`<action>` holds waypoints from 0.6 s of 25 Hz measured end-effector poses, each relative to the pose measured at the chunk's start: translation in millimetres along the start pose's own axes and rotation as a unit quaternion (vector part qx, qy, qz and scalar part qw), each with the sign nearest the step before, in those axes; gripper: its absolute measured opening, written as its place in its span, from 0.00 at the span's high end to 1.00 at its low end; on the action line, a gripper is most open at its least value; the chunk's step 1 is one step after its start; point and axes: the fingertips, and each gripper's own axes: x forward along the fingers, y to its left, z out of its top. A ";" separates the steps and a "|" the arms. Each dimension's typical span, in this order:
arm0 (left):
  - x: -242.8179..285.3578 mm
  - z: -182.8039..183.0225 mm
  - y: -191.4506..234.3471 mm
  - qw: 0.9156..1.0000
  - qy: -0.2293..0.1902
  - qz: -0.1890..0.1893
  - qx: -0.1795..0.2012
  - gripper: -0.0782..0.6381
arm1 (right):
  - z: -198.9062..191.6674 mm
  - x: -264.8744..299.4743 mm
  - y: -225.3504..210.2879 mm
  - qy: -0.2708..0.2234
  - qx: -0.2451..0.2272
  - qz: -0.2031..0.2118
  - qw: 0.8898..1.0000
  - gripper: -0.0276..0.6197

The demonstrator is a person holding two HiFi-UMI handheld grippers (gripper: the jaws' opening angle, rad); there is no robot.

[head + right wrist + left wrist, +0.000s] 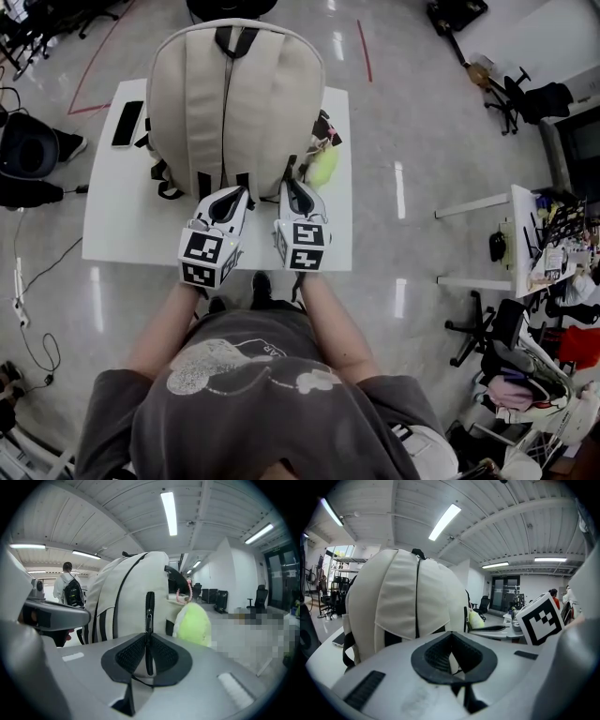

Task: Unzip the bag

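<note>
A cream backpack (234, 103) with black straps lies on the white table (112, 234), its bottom edge toward me. Both grippers are at that near edge, side by side. In the right gripper view, a black zipper pull (149, 616) hangs down the bag's side (126, 602), and my right gripper (149, 637) is shut on it. My left gripper (451, 637) is shut, with pale bag fabric pinched between its pads against the backpack (403, 602). From the head view the left gripper (244, 192) and the right gripper (289, 186) both touch the bag.
A yellow-green plush charm (323, 166) hangs at the bag's right side, close to my right gripper. A black phone (127, 123) lies at the table's left end. A cluttered white desk (521, 239) and office chairs stand to the right. A person (65, 585) stands far off.
</note>
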 end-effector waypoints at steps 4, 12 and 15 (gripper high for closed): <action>-1.1 -6.7 1.6 1.000 0.008 0.001 -0.004 0.88 | -12.2 2.3 1.5 0.016 0.002 0.002 1.000 0.90; -3.7 -24.3 2.9 1.000 0.028 0.001 -0.005 0.88 | -62.5 7.4 -1.7 0.075 0.000 0.002 0.997 0.90; -4.7 -32.1 2.5 0.999 0.037 0.000 -0.008 0.88 | -74.2 8.2 -2.2 0.087 0.000 0.001 0.996 0.90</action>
